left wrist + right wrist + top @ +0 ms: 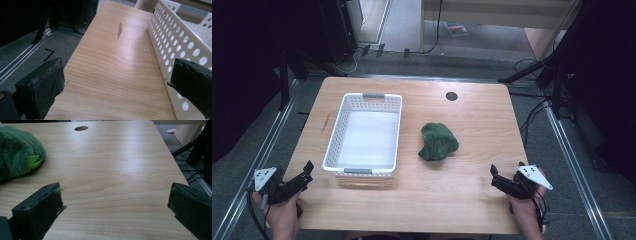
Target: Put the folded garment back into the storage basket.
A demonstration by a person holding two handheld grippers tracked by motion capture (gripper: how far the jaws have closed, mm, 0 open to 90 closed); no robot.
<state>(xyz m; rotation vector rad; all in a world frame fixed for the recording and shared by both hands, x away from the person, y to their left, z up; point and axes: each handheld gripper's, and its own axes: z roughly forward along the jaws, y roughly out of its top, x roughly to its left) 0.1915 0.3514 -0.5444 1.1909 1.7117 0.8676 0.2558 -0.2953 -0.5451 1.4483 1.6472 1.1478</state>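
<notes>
A green plush toy (438, 142) lies on the wooden table (472, 125), right of a white perforated basket (364, 134) that holds nothing. In the right gripper view the plush toy (17, 152) sits at the far left, well ahead of the jaws. My left gripper (304, 172) rests open at the table's near left corner, just left of the basket's front; its own view has the basket wall (175, 47) beside the right jaw. My right gripper (504, 176) is open near the front right edge, nothing between its jaws, some way from the toy.
A round dark hole (452, 96) marks the table's far side, also the hole (81, 128) in the right gripper view. A dark scratch (119, 30) lies on the wood left of the basket. Metal rails (257, 150), stands and cables surround the table on the floor.
</notes>
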